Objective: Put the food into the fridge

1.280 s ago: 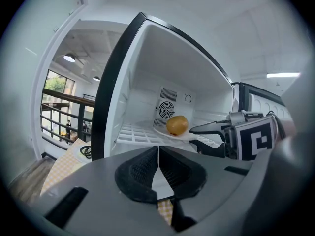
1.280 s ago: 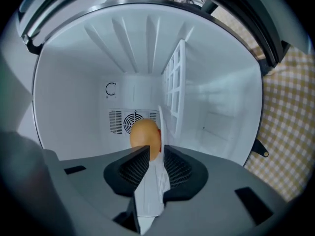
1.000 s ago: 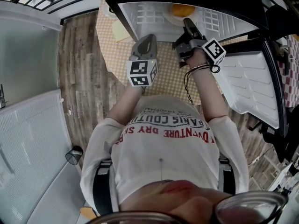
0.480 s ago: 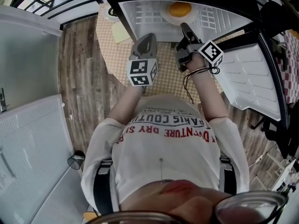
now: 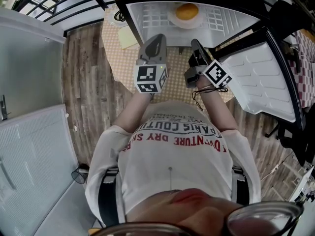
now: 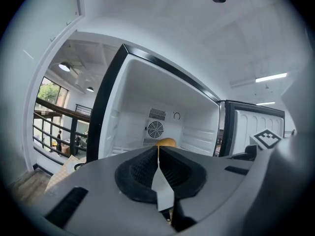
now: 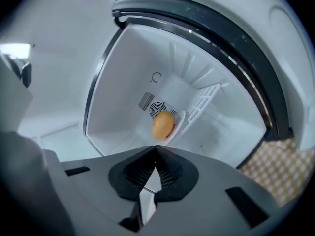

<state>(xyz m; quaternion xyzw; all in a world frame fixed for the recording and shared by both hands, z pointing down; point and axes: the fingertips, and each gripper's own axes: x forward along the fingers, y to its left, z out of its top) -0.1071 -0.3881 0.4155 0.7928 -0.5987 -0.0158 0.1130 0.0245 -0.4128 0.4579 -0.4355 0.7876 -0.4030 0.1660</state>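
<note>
Food (image 5: 187, 11) sits far in the fridge (image 5: 147, 19); left gripper (image 5: 157, 37) closed, right gripper (image 5: 195, 43) just snapped closed, both empty. Slamming the right-side door (image 5: 256, 77) could slide it.

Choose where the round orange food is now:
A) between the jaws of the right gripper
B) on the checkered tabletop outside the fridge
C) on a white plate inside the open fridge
C: the orange food sits on a white plate inside the open fridge.
</note>
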